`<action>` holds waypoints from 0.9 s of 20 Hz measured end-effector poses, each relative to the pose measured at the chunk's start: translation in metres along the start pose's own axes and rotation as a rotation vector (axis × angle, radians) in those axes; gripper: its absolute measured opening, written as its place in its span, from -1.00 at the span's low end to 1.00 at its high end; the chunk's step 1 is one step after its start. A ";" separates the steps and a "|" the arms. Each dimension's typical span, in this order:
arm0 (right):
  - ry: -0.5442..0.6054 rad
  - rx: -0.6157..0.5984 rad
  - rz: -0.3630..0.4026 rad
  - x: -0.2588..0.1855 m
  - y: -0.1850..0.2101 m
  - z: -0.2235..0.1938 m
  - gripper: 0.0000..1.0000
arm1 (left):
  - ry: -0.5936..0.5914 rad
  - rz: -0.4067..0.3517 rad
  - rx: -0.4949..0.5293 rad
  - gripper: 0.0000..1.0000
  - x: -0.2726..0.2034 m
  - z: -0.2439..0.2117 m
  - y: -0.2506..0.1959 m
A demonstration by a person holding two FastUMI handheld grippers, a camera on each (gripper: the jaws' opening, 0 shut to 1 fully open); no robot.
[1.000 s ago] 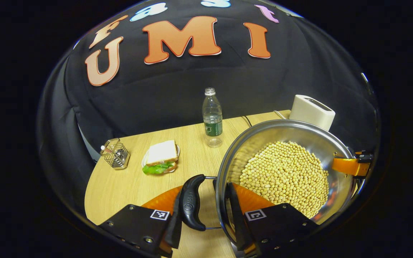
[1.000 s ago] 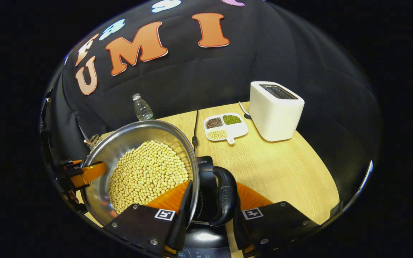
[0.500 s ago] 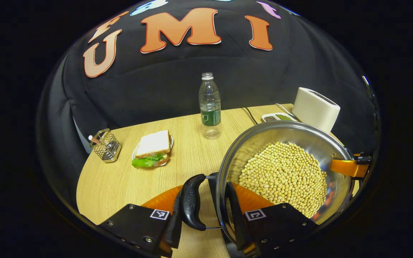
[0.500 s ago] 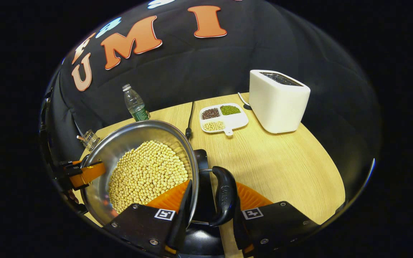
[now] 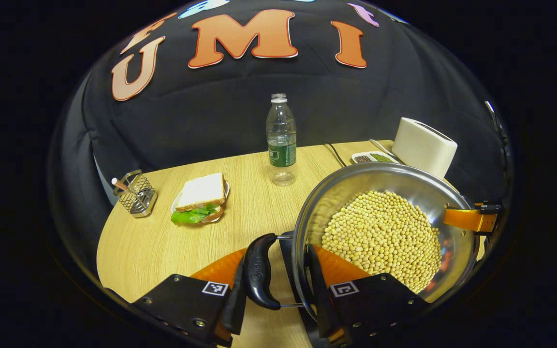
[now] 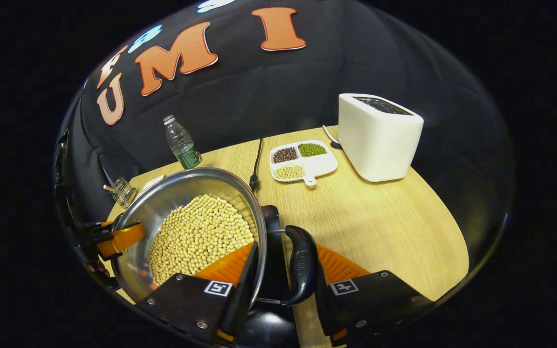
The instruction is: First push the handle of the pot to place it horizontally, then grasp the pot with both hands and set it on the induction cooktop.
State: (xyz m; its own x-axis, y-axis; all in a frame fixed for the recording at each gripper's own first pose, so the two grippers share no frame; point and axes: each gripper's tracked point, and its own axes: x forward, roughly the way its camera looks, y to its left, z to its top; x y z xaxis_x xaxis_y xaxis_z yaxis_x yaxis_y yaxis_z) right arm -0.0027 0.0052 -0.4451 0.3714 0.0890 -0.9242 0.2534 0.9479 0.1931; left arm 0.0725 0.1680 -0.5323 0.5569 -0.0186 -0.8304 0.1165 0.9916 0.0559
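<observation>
Wooden tabletop [image 6: 380,227] under both tools, black cloth behind.

Pot [image 5: 399,179]: steel, open, holds a deep layer of soybeans [image 5: 380,232]. In the left gripper view it sits just ahead and to the right of the fingers. In the right gripper view it sits ahead-left, over the black induction cooktop [image 6: 271,217], whose edge shows directly ahead below the rim. Cannot tell whether the base touches the cooktop.

Left gripper [image 5: 276,285]: jaws drawn in around the black side handle [image 5: 258,273] and the adjoining rim; one finger outside the handle, the other inside the wall against the beans. Both appear to press.

Right gripper [image 6: 278,285]: same arrangement mirrored on the opposite handle [image 6: 302,266], inner finger inside the rim, outer finger beyond the handle. Clamped, by the look of it.

Handling (judgement): rigid but heavy with this load; polished steel is slippery, so the plastic handles are the right hold. Beans are loose and will shift or spill if tilted. Keep level.

Orientation: mouth up, rim roughly level. Long axis runs handle to handle, from one tool across to the other.
</observation>
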 end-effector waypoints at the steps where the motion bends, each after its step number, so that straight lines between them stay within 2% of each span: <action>1: -0.005 -0.006 0.009 -0.001 0.000 0.001 0.25 | -0.007 0.004 0.009 0.32 -0.002 -0.003 0.000; 2: -0.015 -0.020 -0.004 -0.001 -0.002 0.002 0.29 | -0.016 0.016 0.018 0.33 -0.004 -0.004 0.002; 3: -0.034 -0.040 -0.027 -0.002 -0.006 0.006 0.37 | -0.027 0.026 0.028 0.42 -0.010 -0.002 0.006; 4: -0.058 -0.062 -0.046 -0.005 -0.009 0.010 0.35 | -0.046 0.044 0.037 0.55 -0.016 0.004 0.011; 5: -0.079 -0.081 -0.059 -0.009 -0.009 0.015 0.59 | -0.066 0.054 0.039 0.67 -0.026 0.009 0.015; 7: -0.143 -0.102 -0.069 -0.022 -0.004 0.030 0.77 | -0.129 0.075 0.049 0.70 -0.049 0.028 0.021; 9: -0.230 -0.122 -0.081 -0.040 -0.001 0.052 0.87 | -0.215 0.124 0.068 0.70 -0.076 0.050 0.032; 11: -0.329 -0.149 -0.082 -0.065 0.007 0.076 0.87 | -0.313 0.149 0.068 0.68 -0.109 0.078 0.036; 14: -0.488 -0.186 -0.078 -0.108 0.022 0.113 0.87 | -0.465 0.156 0.017 0.68 -0.160 0.120 0.043; 18: -0.691 -0.220 -0.039 -0.187 0.044 0.157 0.87 | -0.649 0.182 -0.034 0.69 -0.251 0.167 0.058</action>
State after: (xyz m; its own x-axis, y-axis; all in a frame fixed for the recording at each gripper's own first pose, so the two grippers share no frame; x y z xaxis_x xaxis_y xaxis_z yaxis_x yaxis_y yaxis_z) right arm 0.0791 -0.0175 -0.2123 0.8634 -0.0910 -0.4962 0.1199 0.9924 0.0265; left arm 0.0772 0.2086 -0.2279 0.9476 0.0867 -0.3075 -0.0458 0.9894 0.1376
